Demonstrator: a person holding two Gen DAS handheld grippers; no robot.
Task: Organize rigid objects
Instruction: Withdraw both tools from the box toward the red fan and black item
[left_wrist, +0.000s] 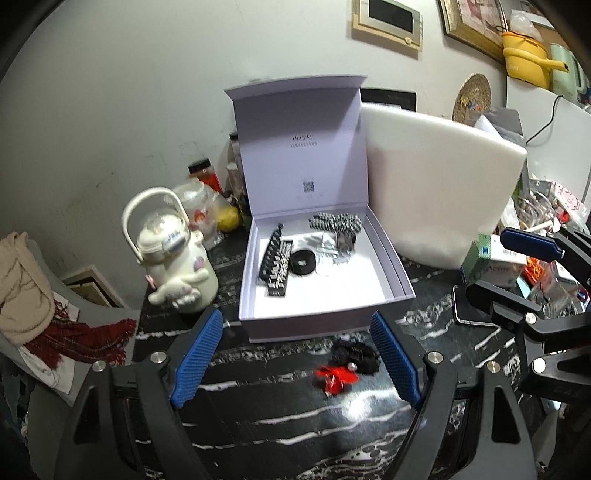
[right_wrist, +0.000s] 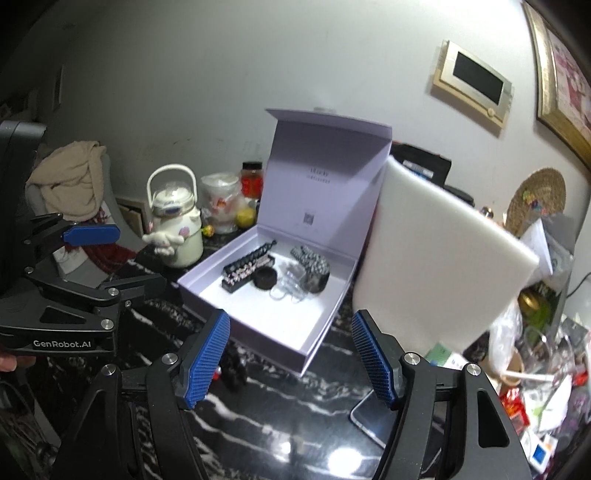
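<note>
A pale lilac box stands on the black marble table with its lid upright. Inside lie a black toothed clip, a black ring, clear pieces and a checkered band. In front of the box, loose on the table, are a red clip and a black fuzzy item. My left gripper hangs open just above them, with nothing between its blue pads. My right gripper is open too, over the box's near corner, to the right of the left gripper.
A white foam slab leans at the box's right. A white cartoon kettle bottle and jars stand at its left. A phone lies flat near the right gripper. Packets and clutter fill the right side.
</note>
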